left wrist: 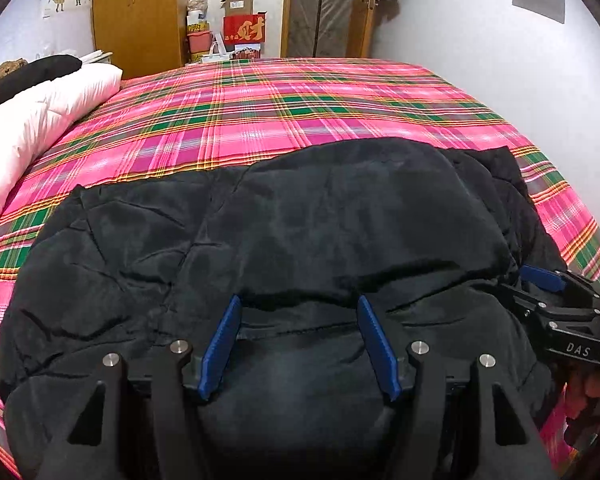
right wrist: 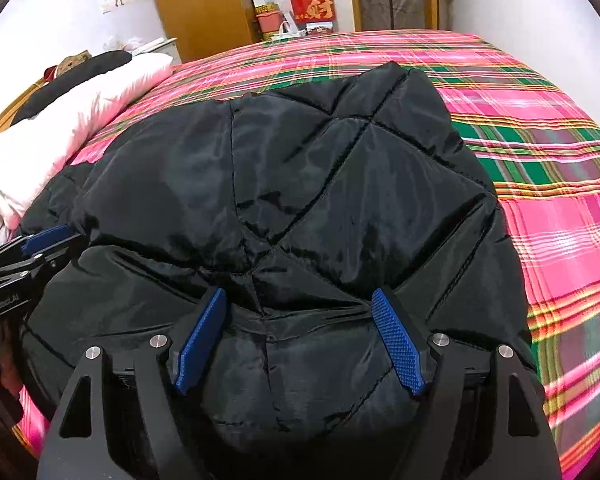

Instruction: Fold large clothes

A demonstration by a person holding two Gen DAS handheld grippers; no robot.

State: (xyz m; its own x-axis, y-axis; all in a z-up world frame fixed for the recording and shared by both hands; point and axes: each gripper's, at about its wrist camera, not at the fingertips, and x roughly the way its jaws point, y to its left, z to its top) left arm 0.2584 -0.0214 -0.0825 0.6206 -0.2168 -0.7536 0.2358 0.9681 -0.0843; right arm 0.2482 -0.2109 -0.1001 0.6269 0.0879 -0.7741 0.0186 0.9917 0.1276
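So the black quilted jacket (left wrist: 260, 240) is lying across the near edge of the bed (left wrist: 300, 108), already doubled over once, with a folded flap sitting on top. Both grippers are parked at that flap's near edge: left gripper (left wrist: 298, 322) and right gripper (right wrist: 298, 312), jaws spread wide on each, nothing pinched as far as I can tell, though the dark fabric makes contact hard to judge. Looks like we're between folds. Next move probably means closing on the near hem with both, then carrying it evenly toward the far edge.
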